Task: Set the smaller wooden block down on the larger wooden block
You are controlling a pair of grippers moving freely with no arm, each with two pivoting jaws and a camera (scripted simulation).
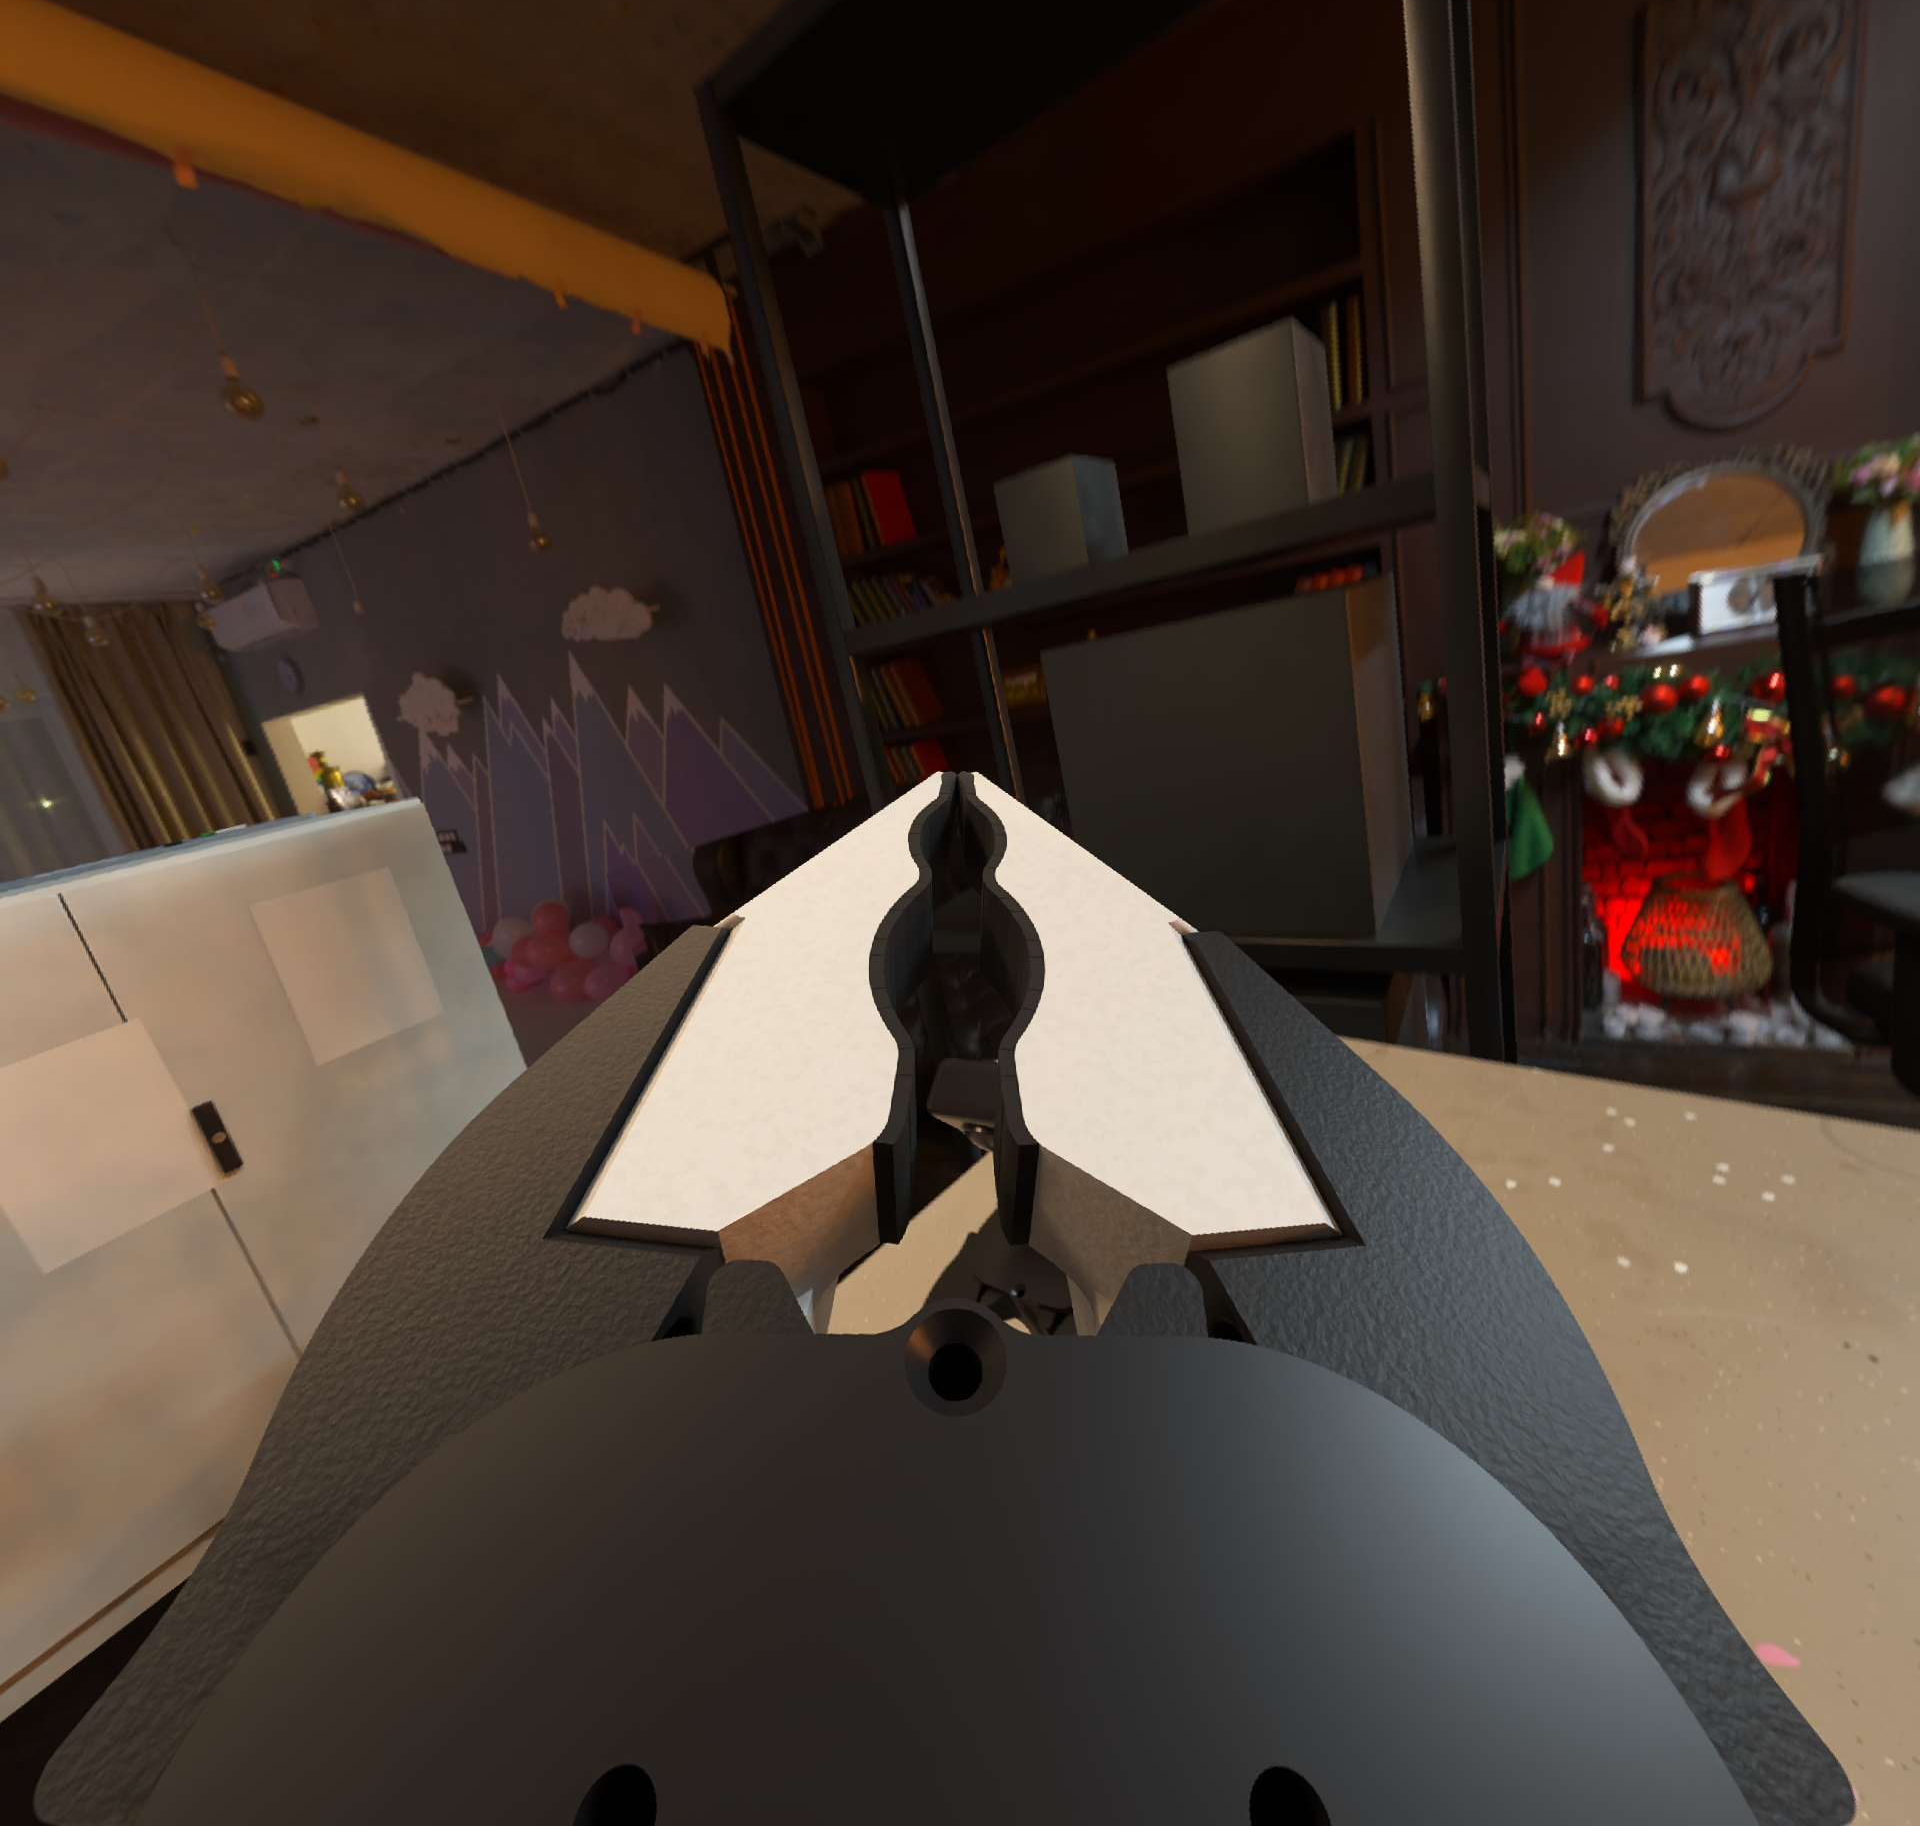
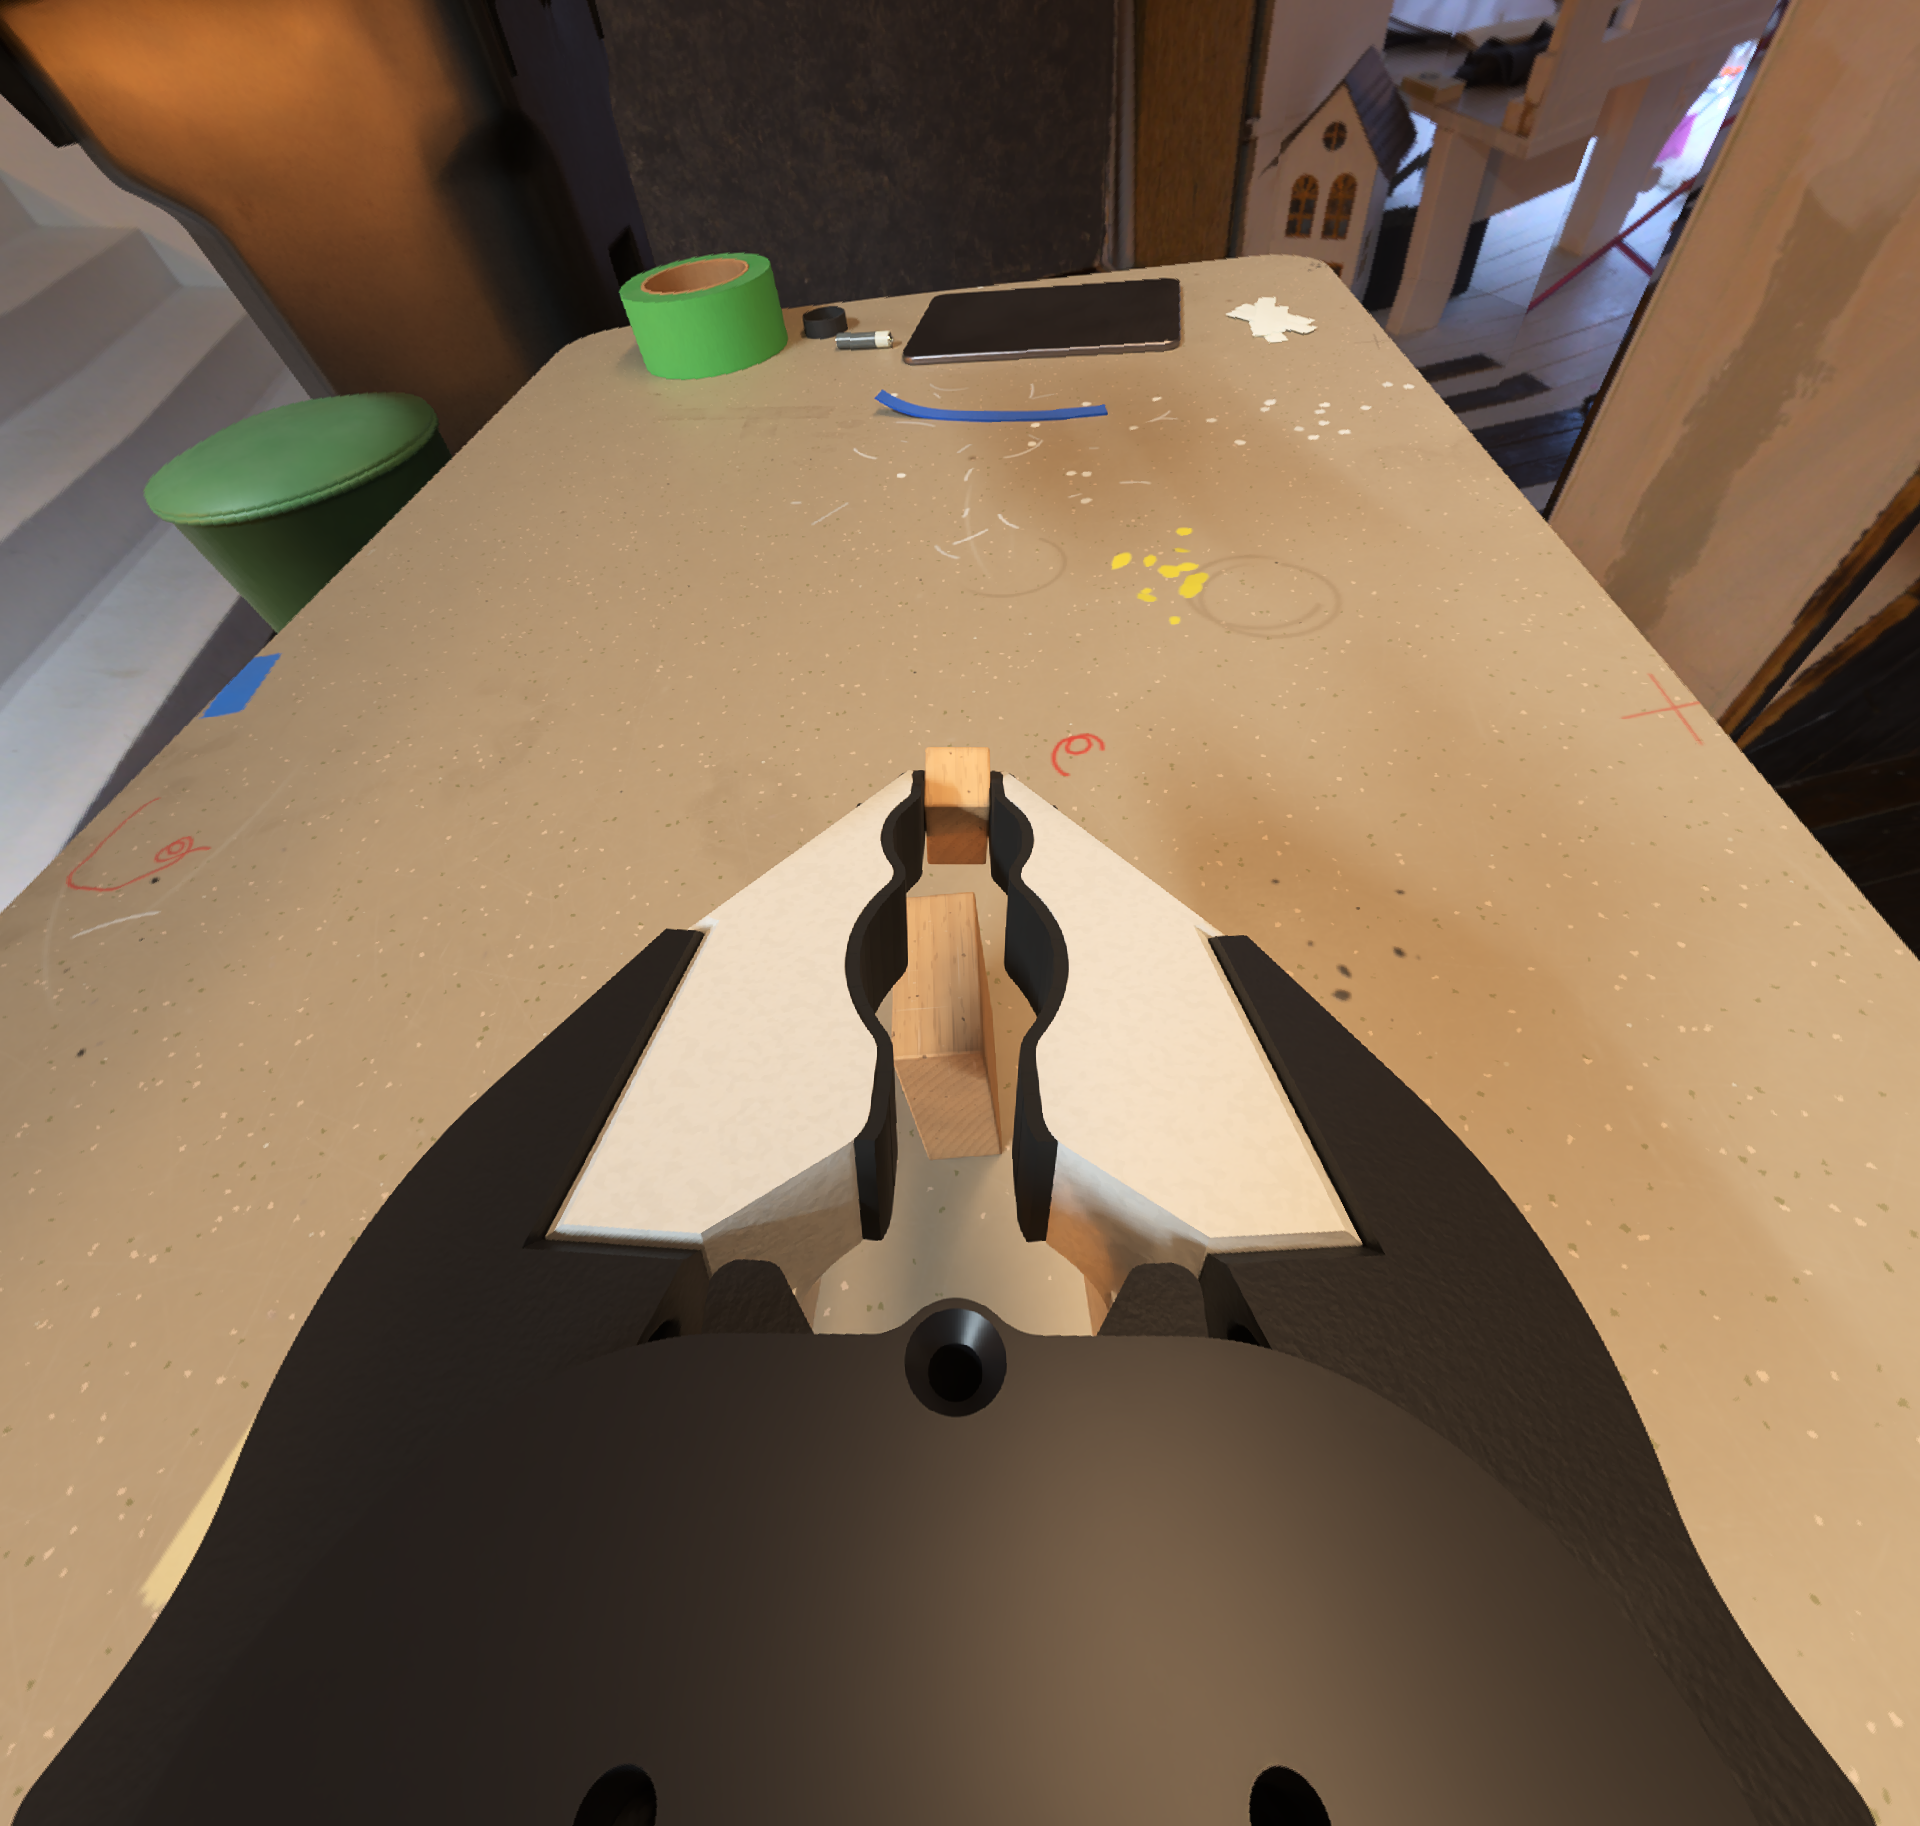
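Right gripper (image 2: 956, 789): we find its jaws drawn narrow, pinching the small block (image 2: 956, 802) at the very tips.
Small block: we see it held clear of the table (image 2: 623, 737), its pale top showing above the fingertips (image 2: 1000, 810), its darker face toward the camera.
Large block (image 2: 943, 1018): we note it lying on the table, seen through the gap between the fingers, nearer the camera than the small block and apart from it.
Left gripper (image 1: 958, 784): we find its tips closed against each other with nothing between them; it points away from the table toward a dark shelf unit (image 1: 1143, 571).
Table: tan, speckled, marked with scratches, red scribbles and yellow spots (image 2: 1164, 571).
Far end of the table, beyond the small block: we record a green tape roll (image 2: 704, 314), a small black ring (image 2: 824, 322), a small grey cylinder (image 2: 864, 339), a dark tablet (image 2: 1044, 320), a white scrap (image 2: 1272, 318) and a blue strip (image 2: 989, 411).
Left of the table: a green stool (image 2: 291, 488).
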